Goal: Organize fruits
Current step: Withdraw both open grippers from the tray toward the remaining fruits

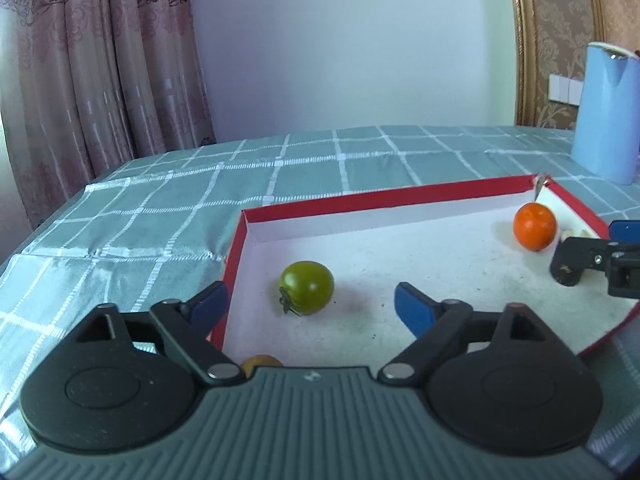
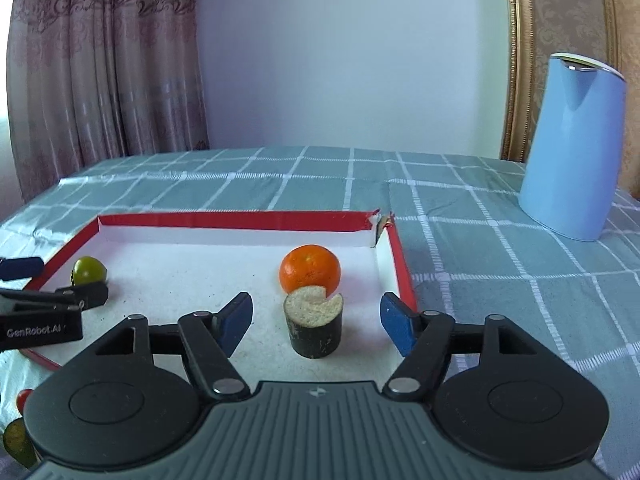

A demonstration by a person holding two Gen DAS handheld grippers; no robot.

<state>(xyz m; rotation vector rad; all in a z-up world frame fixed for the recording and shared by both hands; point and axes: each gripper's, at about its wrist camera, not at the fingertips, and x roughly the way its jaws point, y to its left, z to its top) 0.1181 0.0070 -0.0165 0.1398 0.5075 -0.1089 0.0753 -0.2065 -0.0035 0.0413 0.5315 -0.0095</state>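
A: Entry. Shallow red-rimmed tray (image 2: pixel 248 220) sits on the checked tablecloth (image 2: pixel 480 280). Contents?

B: Three items on its white floor. Green tomato (image 1: pixel 307 288) near the tray's left wall, stem toward the camera. Orange (image 2: pixel 310 269) by the far right corner, close to the torn corner seam. Just in front of the orange, touching or nearly so, a dark-skinned cut piece of fruit (image 2: pixel 315 326) stands upright, pale cut face up with a notch in it.

A: Left gripper (image 1: pixel 310 306)?

B: Jaws spread wide, nothing between the pads. The green tomato lies just ahead of the gap, clear of both blue pads. Left pad hangs over the tray's left wall.

A: Right gripper (image 2: pixel 316 320)?

B: Jaws apart too. The cut piece stands between the pads, with a visible gap on each side; not gripped.

A: Outside the tray?

B: Blue jug (image 2: pixel 574 148) upright toward the tablecloth's far right edge, well apart from the tray. A yellowish round fruit (image 1: pixel 262 362) shows partly under the left gripper body at the tray's near left corner. In the right wrist view, a small red fruit (image 2: pixel 24 398) and a dark green one (image 2: pixel 18 442) lie at the near left, mostly hidden.
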